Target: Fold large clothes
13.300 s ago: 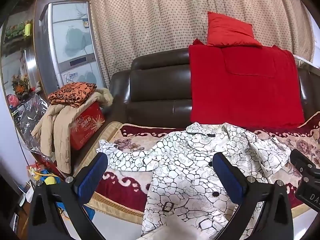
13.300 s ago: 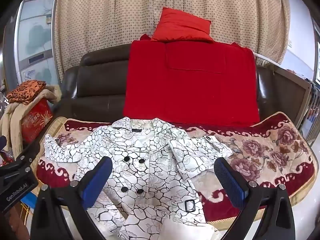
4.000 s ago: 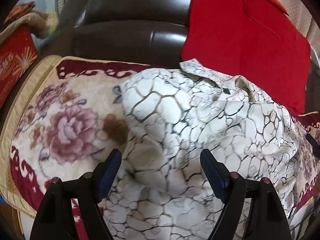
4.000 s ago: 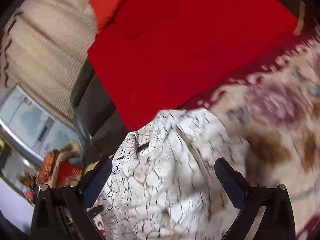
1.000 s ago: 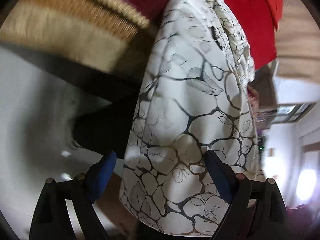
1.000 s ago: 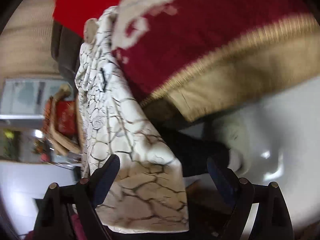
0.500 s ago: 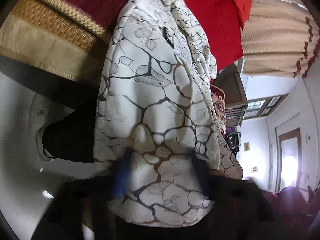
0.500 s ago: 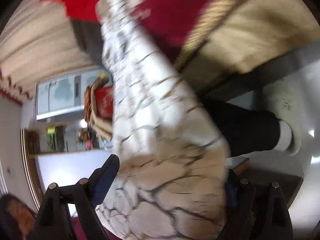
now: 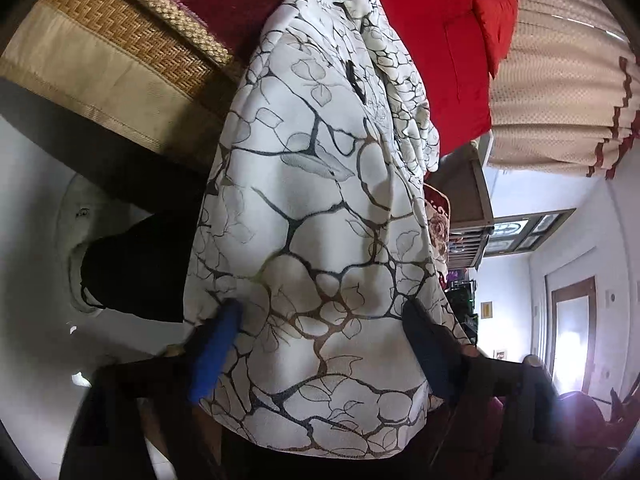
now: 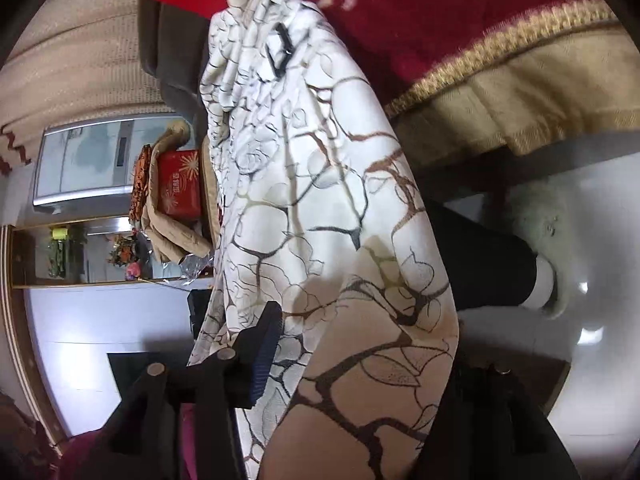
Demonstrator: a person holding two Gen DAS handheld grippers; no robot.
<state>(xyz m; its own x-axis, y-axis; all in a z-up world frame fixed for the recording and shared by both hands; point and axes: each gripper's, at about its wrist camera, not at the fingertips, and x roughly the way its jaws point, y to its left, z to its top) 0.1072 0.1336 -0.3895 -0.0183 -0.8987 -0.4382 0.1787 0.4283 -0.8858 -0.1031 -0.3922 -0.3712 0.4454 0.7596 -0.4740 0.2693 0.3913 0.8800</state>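
The white coat with a black and brown crackle print hangs off the front edge of the sofa and runs up onto the seat. Its lower hem fills the space between my left gripper's blue pads, which stand wide apart with cloth draped over them. In the right wrist view the same coat drapes over my right gripper; only the left pad shows, the other is hidden under the cloth. The coat's belt buckle lies up on the seat.
The sofa's red floral cover with gold braided trim hangs over the seat front. A person's black-trousered leg and white slipper stand on the pale floor. A red cushion, curtain, red box and cabinet are behind.
Both grippers have tilted up along the hanging hem and moved closer into it. The cloth now covers more of both grippers, and the right view has steadied.
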